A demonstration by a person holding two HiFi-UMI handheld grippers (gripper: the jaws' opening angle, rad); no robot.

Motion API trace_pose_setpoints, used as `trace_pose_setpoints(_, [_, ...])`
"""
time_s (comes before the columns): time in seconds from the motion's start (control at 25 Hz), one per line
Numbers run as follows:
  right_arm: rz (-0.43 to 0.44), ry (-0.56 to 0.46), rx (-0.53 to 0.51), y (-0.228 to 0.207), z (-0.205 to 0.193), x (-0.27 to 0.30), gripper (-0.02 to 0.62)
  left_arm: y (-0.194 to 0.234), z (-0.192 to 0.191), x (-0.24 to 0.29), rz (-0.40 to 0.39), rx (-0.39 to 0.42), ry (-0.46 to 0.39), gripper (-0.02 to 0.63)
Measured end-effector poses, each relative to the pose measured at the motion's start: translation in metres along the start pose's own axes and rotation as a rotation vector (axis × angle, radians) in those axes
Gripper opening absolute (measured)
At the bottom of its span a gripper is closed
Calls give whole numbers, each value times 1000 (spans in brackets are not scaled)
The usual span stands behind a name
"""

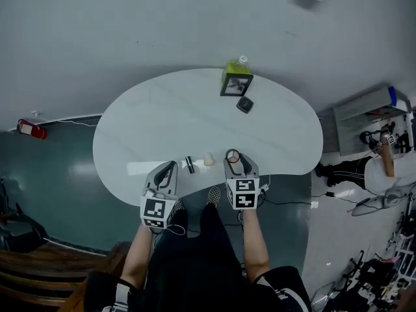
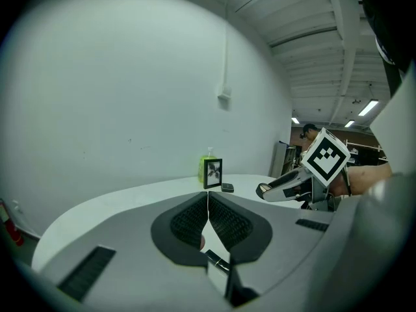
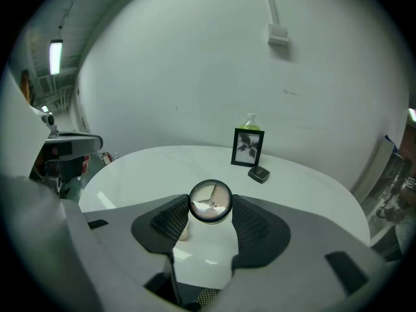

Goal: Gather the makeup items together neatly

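Note:
My right gripper is shut on a small round mirror, held upright between its pads just above the front of the white oval table; in the head view the mirror shows at the tip of the right gripper. A beige sponge and a short black tube lie just left of it. My left gripper hovers by the tube with its jaws shut on nothing. A small black compact lies at the far side.
A black picture frame and a green bottle stand at the table's far edge, beside the compact. A seated person and shelves are off to the right. A red extinguisher lies on the floor at left.

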State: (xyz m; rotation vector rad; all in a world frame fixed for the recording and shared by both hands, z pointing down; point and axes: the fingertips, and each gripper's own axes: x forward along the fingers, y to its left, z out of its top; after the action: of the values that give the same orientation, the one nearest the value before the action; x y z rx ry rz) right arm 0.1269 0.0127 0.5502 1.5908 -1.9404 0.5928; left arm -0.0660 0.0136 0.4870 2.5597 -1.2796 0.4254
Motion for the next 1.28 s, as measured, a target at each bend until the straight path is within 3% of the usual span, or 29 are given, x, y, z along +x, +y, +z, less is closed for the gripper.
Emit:
trace_pose_setpoints(0.56, [137,130,-31,-6,-67,71,232,-6,-57,46,79,-53,88,20])
trace_pose_setpoints(0.96, [160,164,-28,-10,-93,95,232,-9,-101,52,103,-93,154,20])
trace_pose_setpoints(1.28, [173,169,-15,-11,-102,103,232,-17,-109,56,100,-110,166,20])
